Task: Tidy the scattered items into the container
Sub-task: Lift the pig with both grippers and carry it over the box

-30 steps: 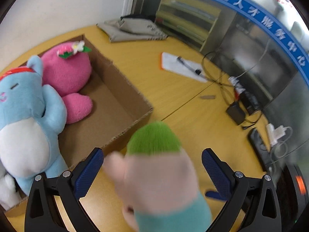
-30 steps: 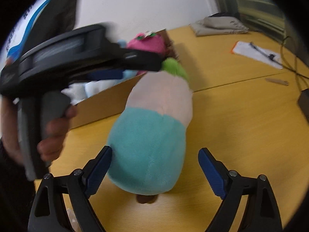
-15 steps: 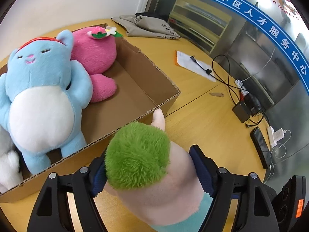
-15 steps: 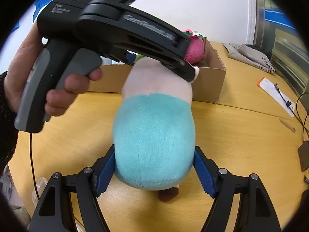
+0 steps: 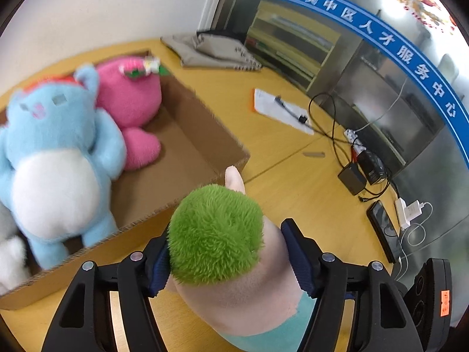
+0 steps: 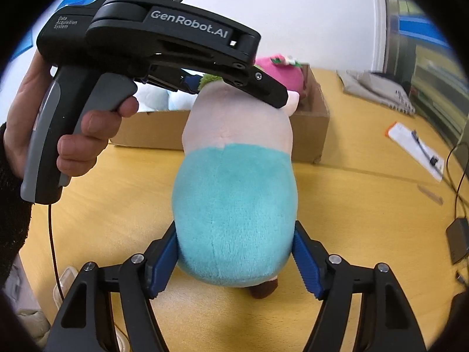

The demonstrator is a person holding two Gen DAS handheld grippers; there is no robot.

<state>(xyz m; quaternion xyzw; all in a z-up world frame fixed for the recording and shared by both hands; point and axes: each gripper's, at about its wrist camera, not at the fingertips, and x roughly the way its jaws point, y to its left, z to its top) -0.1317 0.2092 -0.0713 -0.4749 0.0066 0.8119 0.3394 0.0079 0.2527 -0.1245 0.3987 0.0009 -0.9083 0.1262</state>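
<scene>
A plush doll with green hair (image 5: 215,231), a pink body and teal bottom (image 6: 234,214) is held by both grippers above the wooden table. My left gripper (image 5: 231,261) is shut on its head end. My right gripper (image 6: 234,261) is shut on its teal bottom. The left gripper's body (image 6: 164,44) shows in the right wrist view. The open cardboard box (image 5: 202,129) lies just beyond the doll, holding a blue plush (image 5: 55,158) and a pink plush (image 5: 129,102). The box also shows in the right wrist view (image 6: 310,129).
On the table to the right lie a paper with a pen (image 5: 278,108), cables and a power adapter (image 5: 351,176), a phone (image 5: 384,231) and a white charger (image 5: 407,211). A folded grey cloth (image 5: 217,50) lies at the back. A white plush (image 5: 8,258) sits at the box's left end.
Both grippers closed from open onto the doll, the left on the head end and the right on the teal bottom. The doll has been lifted and sits near the box's front edge.
</scene>
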